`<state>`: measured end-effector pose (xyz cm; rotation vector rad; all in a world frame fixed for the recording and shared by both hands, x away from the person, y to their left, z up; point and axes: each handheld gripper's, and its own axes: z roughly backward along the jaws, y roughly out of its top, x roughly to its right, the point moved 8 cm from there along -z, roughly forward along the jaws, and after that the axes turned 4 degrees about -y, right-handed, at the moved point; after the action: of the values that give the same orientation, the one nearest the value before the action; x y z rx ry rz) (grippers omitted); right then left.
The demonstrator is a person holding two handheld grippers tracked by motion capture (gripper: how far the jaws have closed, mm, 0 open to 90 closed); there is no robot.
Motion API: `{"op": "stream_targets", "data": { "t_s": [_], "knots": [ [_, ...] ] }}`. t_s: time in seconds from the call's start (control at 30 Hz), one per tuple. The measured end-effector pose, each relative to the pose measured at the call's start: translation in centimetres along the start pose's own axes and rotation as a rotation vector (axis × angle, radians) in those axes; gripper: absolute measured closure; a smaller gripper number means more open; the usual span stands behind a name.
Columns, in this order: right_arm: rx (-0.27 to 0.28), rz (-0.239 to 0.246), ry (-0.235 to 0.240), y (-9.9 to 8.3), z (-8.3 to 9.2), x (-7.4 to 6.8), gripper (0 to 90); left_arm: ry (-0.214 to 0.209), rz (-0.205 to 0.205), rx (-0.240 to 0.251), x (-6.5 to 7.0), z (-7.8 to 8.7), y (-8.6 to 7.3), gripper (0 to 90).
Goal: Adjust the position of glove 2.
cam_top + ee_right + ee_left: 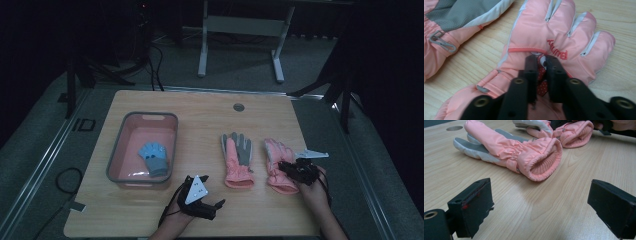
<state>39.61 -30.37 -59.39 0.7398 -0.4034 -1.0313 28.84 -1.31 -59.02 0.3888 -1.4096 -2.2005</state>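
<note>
Two pink ski gloves lie side by side on the wooden table (200, 110). The left pink glove (236, 157) (506, 147) (446, 25) lies palm up, grey palm showing, cuff toward me. The right pink glove (276, 165) (574, 132) (564, 32) lies back up. My right gripper (287, 167) (541, 66) sits on the back of that glove, its jaws nearly together with a fold of the fabric pinched between them. My left gripper (206, 194) (541, 202) rests low on the table in front of the left glove's cuff, jaws wide apart and empty.
A pink basin with a grey rim (150, 116) stands at the table's left and holds a blue knitted glove (154, 156). A round cable hole (238, 107) sits near the far edge. A white desk frame (240, 30) stands on the floor behind the table.
</note>
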Motion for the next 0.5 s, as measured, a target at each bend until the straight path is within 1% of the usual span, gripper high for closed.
{"op": "stream_targets", "data": {
  "t_s": [0.1,0.2,0.27,0.33,0.37,0.43,0.5],
  "knots": [
    [0.016,-0.024,-0.014,0.0,0.2,-0.1,87.3,-0.001,0.002,0.002,0.0,0.0,0.1,6.2],
    [0.035,-0.057,-0.027,0.4,1.1,0.0,89.1,0.003,0.005,0.003,-0.1,0.1,0.1,6.2],
    [0.045,-0.065,-0.054,0.9,2.1,0.1,89.3,0.003,0.007,0.004,-0.2,0.2,0.1,6.2],
    [0.065,-0.059,-0.09,1.5,3.3,0.1,89.4,0.005,0.009,0.005,-0.2,0.2,0.1,6.2],
    [0.075,-0.063,-0.096,1.9,3.9,0.2,89.4,0.006,0.012,0.006,-0.3,0.1,0.1,6.1],
    [0.103,-0.087,-0.101,3.0,5.3,0.1,89.4,0.008,0.013,0.008,-0.3,0.2,0.1,6.1],
    [0.122,-0.085,-0.111,4.2,6.6,-0.2,89.3,0.01,0.014,0.01,-0.3,0.1,0.2,6.2]
  ]
}}
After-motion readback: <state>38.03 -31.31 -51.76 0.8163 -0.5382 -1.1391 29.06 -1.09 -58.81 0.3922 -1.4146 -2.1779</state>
